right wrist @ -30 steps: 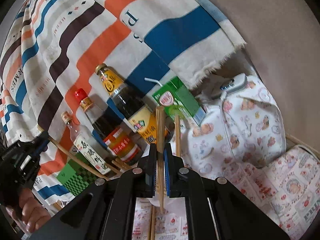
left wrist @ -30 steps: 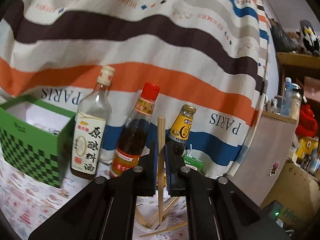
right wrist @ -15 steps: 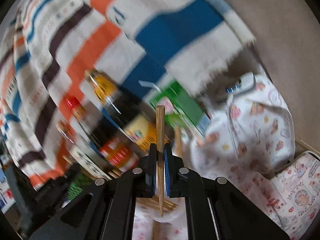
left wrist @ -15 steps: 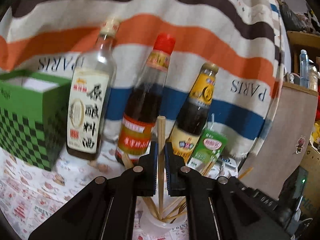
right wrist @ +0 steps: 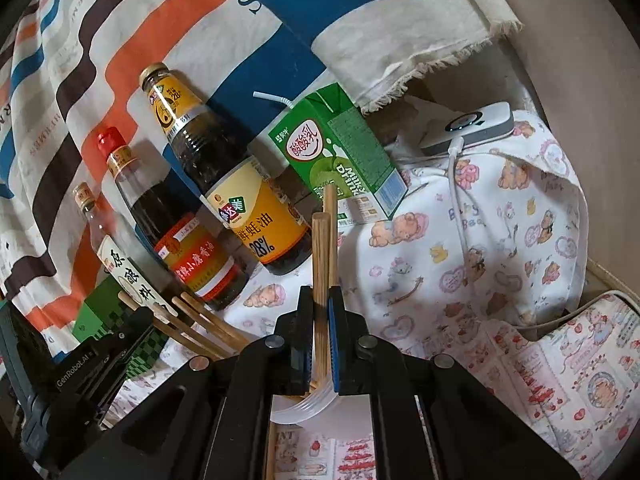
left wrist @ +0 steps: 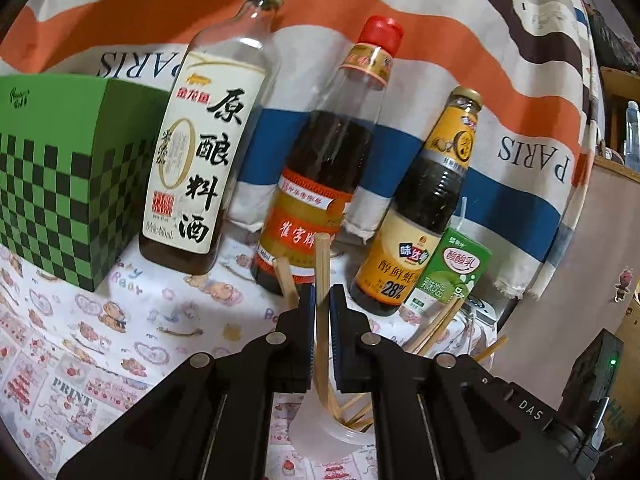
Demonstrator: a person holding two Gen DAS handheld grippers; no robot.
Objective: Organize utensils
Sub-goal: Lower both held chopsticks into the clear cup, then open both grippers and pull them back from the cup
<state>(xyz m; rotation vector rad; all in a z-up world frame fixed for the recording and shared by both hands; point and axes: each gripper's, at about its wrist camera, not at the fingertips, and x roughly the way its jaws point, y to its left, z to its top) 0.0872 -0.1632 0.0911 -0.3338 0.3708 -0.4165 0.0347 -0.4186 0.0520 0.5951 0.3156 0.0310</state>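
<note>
Bottles (left wrist: 320, 168): three; carton (left wrist: 450, 276): one

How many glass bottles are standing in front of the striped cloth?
3. The clear cooking wine bottle is beside the green checkered box, the red-capped bottle is in the middle, and the yellow-labelled bottle is next to the green drink carton.

My matt black plastic left gripper (left wrist: 319, 304), a pale bare-wood chopstick (left wrist: 321, 264), glossy glass bottles (left wrist: 320, 168), a translucent smooth plastic cup (left wrist: 316, 424), soft printed cotton cloth (left wrist: 120, 320), a matt green cardboard box (left wrist: 60, 184).
</note>
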